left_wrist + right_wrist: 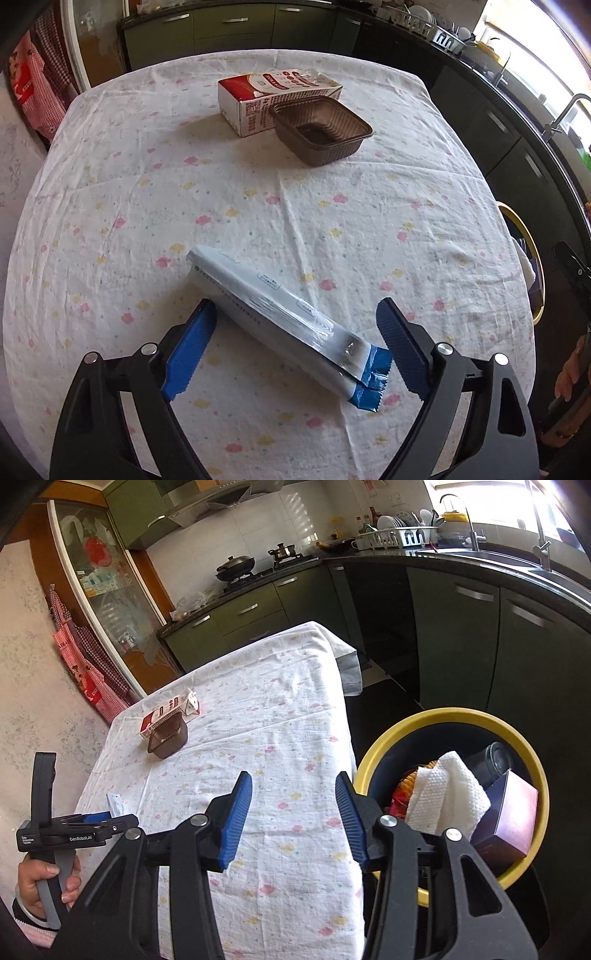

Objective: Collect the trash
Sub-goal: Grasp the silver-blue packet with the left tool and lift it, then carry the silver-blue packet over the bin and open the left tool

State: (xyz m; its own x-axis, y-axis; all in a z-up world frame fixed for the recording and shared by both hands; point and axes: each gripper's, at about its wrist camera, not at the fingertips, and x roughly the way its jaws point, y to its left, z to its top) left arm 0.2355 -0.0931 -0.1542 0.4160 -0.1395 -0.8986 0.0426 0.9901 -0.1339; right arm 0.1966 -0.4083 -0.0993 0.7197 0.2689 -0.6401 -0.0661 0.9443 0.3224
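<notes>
A white and blue plastic wrapper packet lies on the flowered tablecloth between the open fingers of my left gripper; the left pad looks close to or touching it, the right pad stands apart. A red and white carton lies on its side at the far end, with a brown plastic tray against it. Both also show in the right wrist view, carton and tray. My right gripper is open and empty above the table's right edge, beside the yellow-rimmed bin.
The bin holds a white paper towel, a purple box, a dark jar and red-orange wrappers. It stands on the floor off the table's right side, also in the left wrist view. Dark kitchen cabinets run behind.
</notes>
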